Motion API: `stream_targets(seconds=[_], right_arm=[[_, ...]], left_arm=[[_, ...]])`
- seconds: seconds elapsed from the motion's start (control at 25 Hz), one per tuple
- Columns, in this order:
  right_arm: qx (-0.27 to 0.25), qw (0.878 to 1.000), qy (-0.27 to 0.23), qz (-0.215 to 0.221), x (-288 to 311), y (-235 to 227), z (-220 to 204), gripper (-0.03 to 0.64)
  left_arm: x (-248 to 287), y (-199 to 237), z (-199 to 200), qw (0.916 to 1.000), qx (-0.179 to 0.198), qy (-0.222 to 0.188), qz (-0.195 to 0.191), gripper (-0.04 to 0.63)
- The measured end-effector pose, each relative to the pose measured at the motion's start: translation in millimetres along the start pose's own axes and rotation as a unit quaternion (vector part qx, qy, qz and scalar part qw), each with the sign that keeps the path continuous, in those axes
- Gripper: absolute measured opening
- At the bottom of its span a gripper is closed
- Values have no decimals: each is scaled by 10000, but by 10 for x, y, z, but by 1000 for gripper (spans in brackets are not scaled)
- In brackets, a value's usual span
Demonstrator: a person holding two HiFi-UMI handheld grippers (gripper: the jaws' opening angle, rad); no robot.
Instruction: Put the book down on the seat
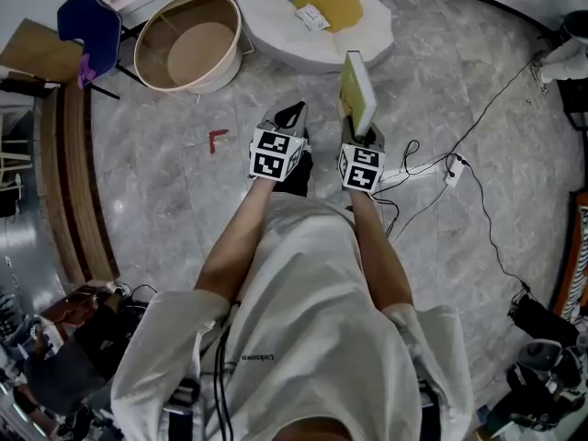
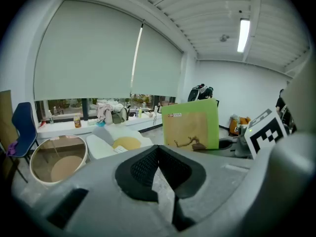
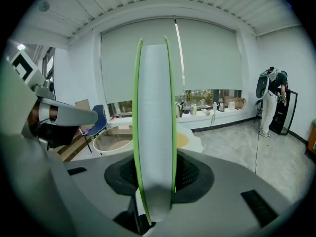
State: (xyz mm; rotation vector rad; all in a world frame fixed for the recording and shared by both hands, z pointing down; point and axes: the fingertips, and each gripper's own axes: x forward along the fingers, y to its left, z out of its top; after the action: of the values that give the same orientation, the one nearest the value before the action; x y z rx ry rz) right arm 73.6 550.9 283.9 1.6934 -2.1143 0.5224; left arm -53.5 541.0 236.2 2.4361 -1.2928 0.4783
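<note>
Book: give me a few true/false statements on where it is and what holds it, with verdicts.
1. The right gripper clamps the book. True.
2. The book lies flat on the seat. False: it stands upright in the jaws, not yet on the seat.
3. The left gripper also grips the book. False: it holds nothing, jaws together.
4. A round tub stands beside the seat. True.

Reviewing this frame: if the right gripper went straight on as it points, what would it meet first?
Probably the egg-shaped seat, near its front edge; the right gripper, shut on the book, points down toward it. Depth is unclear, so the floor might come first.
</note>
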Motion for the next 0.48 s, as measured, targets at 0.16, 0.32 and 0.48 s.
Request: stream_targets(seconds=[0.16,0.32,0.48], right_arm=[[-171,9998,-8,135,118,58,79,133],[-226,9993,141,257,267,73,96,133],[-469,9978,350,323,506,31,147,135]], left_arm=[[93,152,6,9996,-270,67,-1,8],[287,267,140,9993,-354,86,1,8],[569,413,356,9993,-333,77,-138,8]])
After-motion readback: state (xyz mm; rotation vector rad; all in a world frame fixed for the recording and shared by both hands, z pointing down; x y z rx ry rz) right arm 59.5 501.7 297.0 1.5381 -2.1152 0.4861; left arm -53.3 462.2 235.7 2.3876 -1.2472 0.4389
